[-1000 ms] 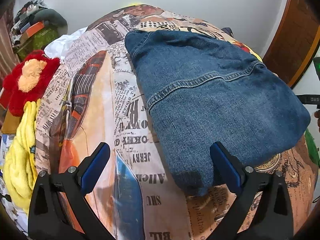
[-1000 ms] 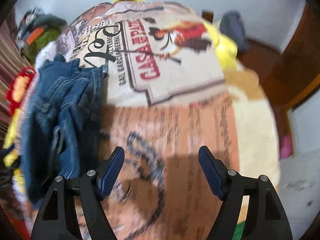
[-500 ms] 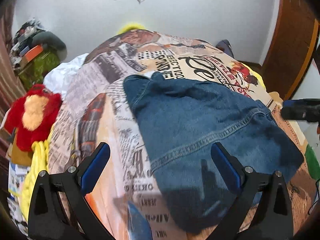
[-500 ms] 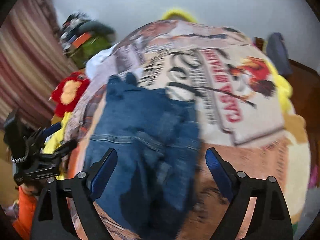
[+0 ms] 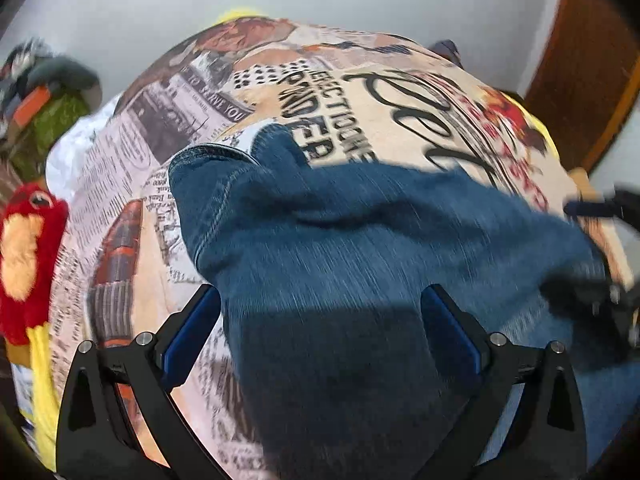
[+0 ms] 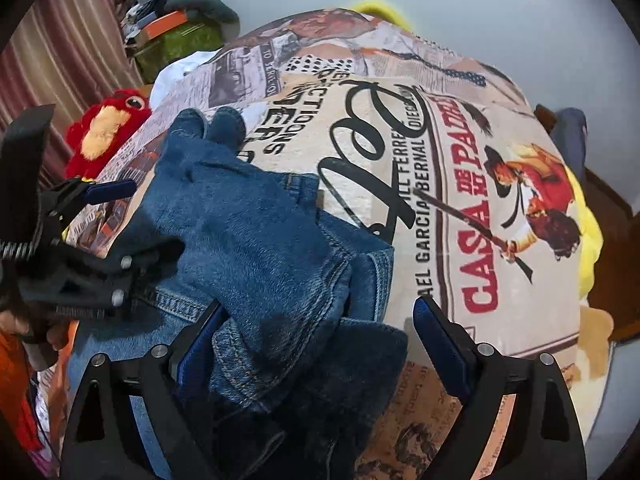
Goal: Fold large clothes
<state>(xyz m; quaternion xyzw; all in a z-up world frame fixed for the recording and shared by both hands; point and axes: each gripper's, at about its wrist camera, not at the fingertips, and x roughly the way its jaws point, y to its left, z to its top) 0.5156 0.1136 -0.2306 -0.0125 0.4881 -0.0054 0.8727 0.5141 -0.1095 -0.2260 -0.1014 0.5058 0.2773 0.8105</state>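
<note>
Folded blue denim jeans point(image 6: 248, 240) lay mid-frame on newspaper-print bedspread point(image 6: 440, 208), left tool point(image 5: 320, 328) and right tool point(image 6: 316, 340) both released above, seemingly poised to regrip.

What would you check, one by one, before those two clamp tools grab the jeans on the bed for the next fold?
1. Left gripper jaws open: ok, spread wide with denim between them.
2. Right gripper jaws open: ok, also spread over denim.
3. Jeans lying flat: not ok, the side near the right gripper is bunched in thick folds.
4. Jeans fully on the printed bedspread: cannot tell, the near edge is hidden beneath the grippers.
5. Grippers clear of each other: ok, the left one is off to the side in the right wrist view.
6. Red plush toy out of the way: ok, it sits at the bed's edge, apart from the jeans.
</note>
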